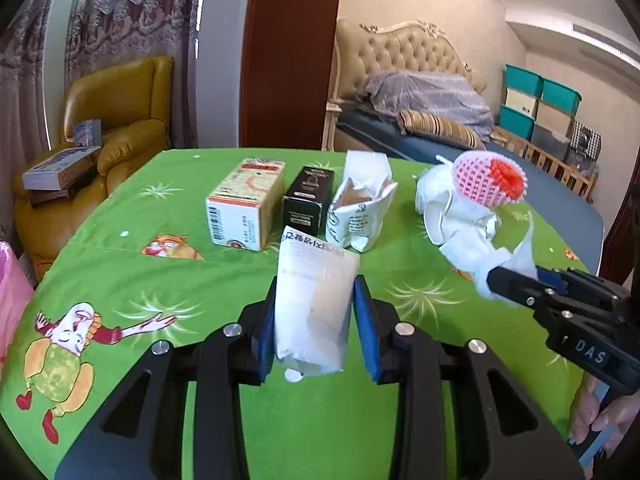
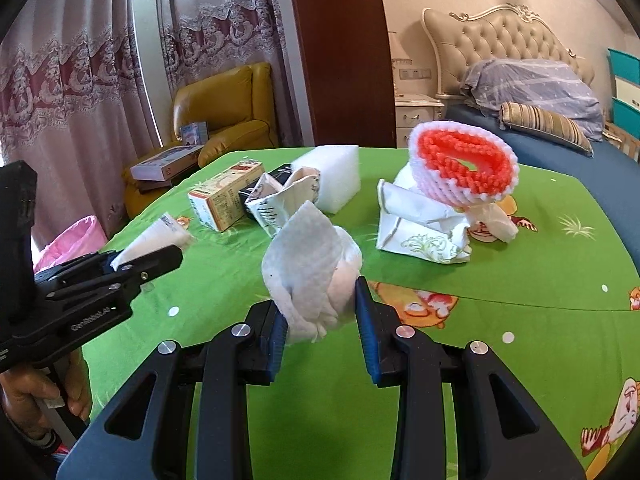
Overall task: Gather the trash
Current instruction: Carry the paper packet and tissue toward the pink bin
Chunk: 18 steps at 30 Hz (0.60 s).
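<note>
My left gripper (image 1: 314,316) pinches a flat white paper packet (image 1: 316,300) with black print along its top edge, lifted above the green cartoon-print tablecloth (image 1: 140,280). My right gripper (image 2: 320,320) clamps a crumpled white tissue wad (image 2: 310,268), soft and quilted, also raised off the cloth.

Lace curtains (image 2: 80,60), yellow armchair (image 1: 120,108), tufted bed (image 1: 400,52), teal bins (image 1: 524,80) by wall
</note>
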Each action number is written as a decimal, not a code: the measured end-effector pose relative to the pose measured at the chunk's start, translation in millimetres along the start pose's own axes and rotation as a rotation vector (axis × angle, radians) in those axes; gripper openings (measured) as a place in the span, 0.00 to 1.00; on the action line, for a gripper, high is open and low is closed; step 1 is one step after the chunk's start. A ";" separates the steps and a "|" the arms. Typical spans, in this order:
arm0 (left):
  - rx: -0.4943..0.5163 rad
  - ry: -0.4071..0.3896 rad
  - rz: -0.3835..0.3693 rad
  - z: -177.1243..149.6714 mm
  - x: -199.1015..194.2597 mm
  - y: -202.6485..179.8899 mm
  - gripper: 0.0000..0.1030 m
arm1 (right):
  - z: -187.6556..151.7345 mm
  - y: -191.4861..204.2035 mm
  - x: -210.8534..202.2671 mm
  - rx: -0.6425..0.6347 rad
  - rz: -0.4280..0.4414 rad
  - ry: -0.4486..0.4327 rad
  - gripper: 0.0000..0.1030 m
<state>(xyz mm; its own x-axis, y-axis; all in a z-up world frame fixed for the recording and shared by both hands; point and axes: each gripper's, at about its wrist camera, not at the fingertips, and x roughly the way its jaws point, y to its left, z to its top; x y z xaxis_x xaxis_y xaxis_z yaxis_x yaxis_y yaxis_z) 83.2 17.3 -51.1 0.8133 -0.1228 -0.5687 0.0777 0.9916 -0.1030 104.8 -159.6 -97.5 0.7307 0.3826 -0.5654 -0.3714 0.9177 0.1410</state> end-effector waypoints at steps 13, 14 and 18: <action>-0.045 -0.075 0.059 -3.6 -31.3 33.3 0.33 | 3.8 42.3 -5.6 -0.056 0.066 -0.043 0.31; -0.050 -0.082 0.065 -4.3 -34.3 36.5 0.33 | 3.8 46.9 -5.8 -0.062 0.071 -0.048 0.31; -0.068 -0.106 0.090 -7.1 -46.9 51.6 0.33 | 4.5 63.0 -6.0 -0.079 0.085 -0.059 0.31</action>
<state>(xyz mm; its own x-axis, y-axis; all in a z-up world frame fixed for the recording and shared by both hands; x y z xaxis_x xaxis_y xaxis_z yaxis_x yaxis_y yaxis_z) 45.0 74.0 -35.6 0.8720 -0.0251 -0.4888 -0.0346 0.9930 -0.1126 79.6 -103.6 -81.6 0.7265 0.4663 -0.5047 -0.4754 0.8714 0.1209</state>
